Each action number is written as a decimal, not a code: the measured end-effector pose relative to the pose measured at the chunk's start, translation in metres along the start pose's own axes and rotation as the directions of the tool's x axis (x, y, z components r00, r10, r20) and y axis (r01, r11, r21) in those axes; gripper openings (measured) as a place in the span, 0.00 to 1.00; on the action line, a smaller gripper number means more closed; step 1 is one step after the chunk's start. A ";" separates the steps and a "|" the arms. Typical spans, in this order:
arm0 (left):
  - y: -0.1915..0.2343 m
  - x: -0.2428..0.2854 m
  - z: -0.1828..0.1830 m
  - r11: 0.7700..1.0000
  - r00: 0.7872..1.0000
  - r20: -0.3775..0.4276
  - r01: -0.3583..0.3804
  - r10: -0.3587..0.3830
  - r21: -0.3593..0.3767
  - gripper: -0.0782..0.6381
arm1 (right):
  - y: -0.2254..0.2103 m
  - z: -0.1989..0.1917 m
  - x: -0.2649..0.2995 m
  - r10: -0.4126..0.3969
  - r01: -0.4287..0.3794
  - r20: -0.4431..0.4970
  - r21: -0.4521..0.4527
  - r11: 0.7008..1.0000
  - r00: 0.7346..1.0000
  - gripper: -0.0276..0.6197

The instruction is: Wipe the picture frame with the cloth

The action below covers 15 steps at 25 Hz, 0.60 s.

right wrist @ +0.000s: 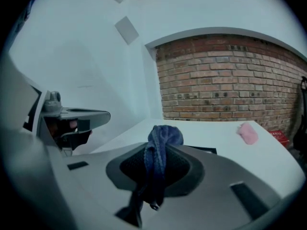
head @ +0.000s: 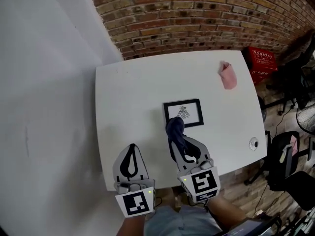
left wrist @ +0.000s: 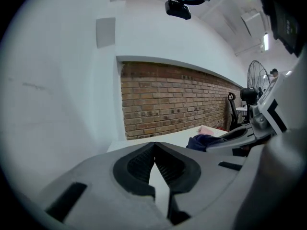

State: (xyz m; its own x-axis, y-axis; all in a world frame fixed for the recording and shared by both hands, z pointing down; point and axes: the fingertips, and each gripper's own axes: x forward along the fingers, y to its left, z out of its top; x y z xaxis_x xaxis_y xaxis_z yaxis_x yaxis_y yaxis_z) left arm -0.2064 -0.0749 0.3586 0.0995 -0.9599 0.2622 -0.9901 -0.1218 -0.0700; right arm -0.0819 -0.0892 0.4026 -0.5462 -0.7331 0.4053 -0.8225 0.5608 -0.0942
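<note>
A small black picture frame (head: 183, 113) with a white print lies flat near the middle of the white table (head: 128, 97). My right gripper (head: 178, 137) is shut on a dark blue cloth (head: 175, 130), whose bunched end overlaps the frame's lower left corner. In the right gripper view the blue cloth (right wrist: 160, 152) hangs pinched between the jaws, and the frame's edge (right wrist: 204, 150) shows just behind it. My left gripper (head: 131, 151) is shut with nothing in it, near the table's front edge, left of the right one; its jaws meet at the tips (left wrist: 154, 147).
A pink cloth (head: 227, 74) lies at the table's far right corner, also the pink cloth (right wrist: 248, 132) in the right gripper view. A small round fitting (head: 253, 143) sits near the right front edge. A brick wall (head: 206, 14) stands behind; a red crate (head: 262, 63) and black chairs (head: 288, 166) are to the right.
</note>
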 end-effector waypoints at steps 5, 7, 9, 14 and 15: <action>0.001 0.026 -0.032 0.999 0.998 -0.060 0.025 -0.026 -0.022 0.12 | -0.004 -0.027 0.030 0.015 -0.013 -0.055 0.032 0.999 0.998 0.17; 0.000 0.036 -0.043 0.999 0.996 -0.079 0.036 -0.038 -0.026 0.12 | -0.005 -0.035 0.037 0.022 -0.018 -0.082 0.052 0.999 0.996 0.17; -0.002 0.046 -0.049 0.998 0.994 -0.099 0.048 -0.052 -0.034 0.12 | -0.006 -0.041 0.042 0.031 -0.024 -0.109 0.071 0.997 0.994 0.17; -0.001 0.069 -0.053 0.997 0.992 -0.106 0.069 -0.072 -0.037 0.12 | -0.004 -0.048 0.056 0.066 -0.053 -0.150 0.087 0.995 0.987 0.17; 0.001 0.073 -0.054 0.997 0.992 -0.103 0.072 -0.075 -0.037 0.12 | -0.003 -0.049 0.059 0.069 -0.056 -0.157 0.086 0.995 0.985 0.17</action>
State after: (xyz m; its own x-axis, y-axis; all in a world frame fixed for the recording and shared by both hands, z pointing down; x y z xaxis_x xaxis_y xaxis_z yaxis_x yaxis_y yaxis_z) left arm -0.2059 -0.1316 0.4301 0.1630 -0.9169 0.3643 -0.9834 -0.1810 -0.0154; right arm -0.1038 -0.1148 0.4714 -0.5700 -0.6231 0.5355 -0.8012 0.5659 -0.1943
